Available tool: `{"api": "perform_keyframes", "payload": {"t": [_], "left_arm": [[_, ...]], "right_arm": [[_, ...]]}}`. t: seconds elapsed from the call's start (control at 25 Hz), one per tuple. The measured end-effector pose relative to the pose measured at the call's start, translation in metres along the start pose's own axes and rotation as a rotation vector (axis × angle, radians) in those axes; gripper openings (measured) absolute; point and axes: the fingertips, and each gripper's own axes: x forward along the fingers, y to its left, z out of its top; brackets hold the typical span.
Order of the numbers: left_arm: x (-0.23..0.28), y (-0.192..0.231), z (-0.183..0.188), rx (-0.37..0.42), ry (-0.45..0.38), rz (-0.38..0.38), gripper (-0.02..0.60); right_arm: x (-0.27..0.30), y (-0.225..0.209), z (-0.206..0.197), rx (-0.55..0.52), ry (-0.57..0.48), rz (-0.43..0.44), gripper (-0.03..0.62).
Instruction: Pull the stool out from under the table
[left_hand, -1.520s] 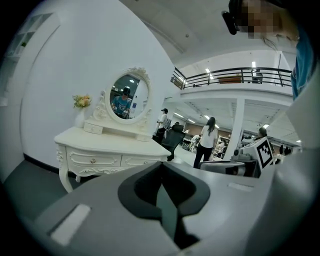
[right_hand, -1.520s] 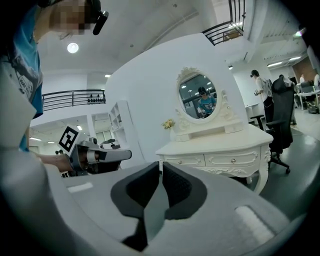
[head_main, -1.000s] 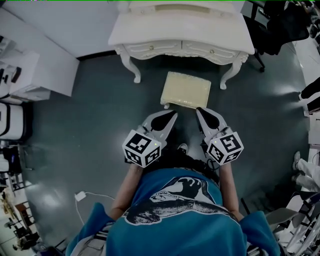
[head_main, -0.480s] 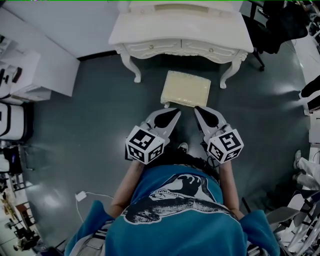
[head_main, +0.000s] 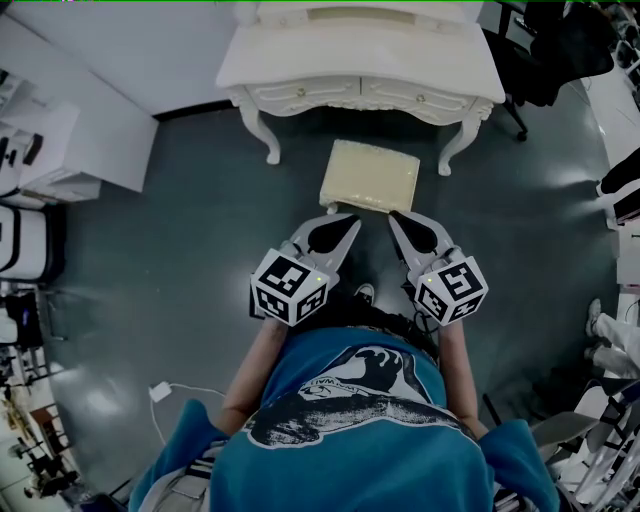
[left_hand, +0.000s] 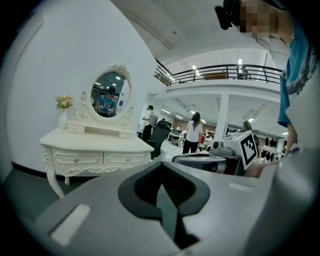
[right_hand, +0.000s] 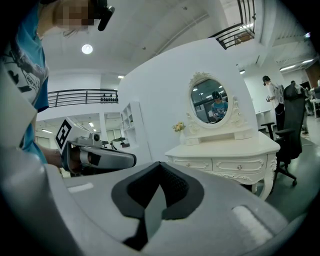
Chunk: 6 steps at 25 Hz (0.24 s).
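The stool (head_main: 370, 177), with a cream cushion, stands on the dark floor just in front of the white dressing table (head_main: 365, 70), clear of its top. My left gripper (head_main: 347, 221) points at the stool's near left corner with its jaws shut and nothing between them. My right gripper (head_main: 396, 219) is by the near right edge, also shut and empty. Whether either tip touches the stool I cannot tell. The left gripper view shows its closed jaws (left_hand: 161, 172) before the table (left_hand: 95, 150). In the right gripper view the shut jaws (right_hand: 160, 167) face the table (right_hand: 225, 155); the stool is hidden in both.
A black office chair (head_main: 560, 50) stands right of the table, and white cabinets (head_main: 60, 140) line the left side. A white charger with its cable (head_main: 162, 393) lies on the floor at the lower left. People (left_hand: 192, 132) stand far off in the hall.
The left gripper has crept slightly toward the stool's near edge. The stool and the right gripper stay about where they were.
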Motion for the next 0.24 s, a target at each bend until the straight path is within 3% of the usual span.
{"api": "perform_keyframes", "payload": {"t": [0.24], "left_arm": [[0.001,-0.0023,-0.0055,0.016,0.019,0.005,0.011]], "right_arm": [[-0.0024,-0.0004,-0.0021,0.0,0.003,0.002,0.0]]}}
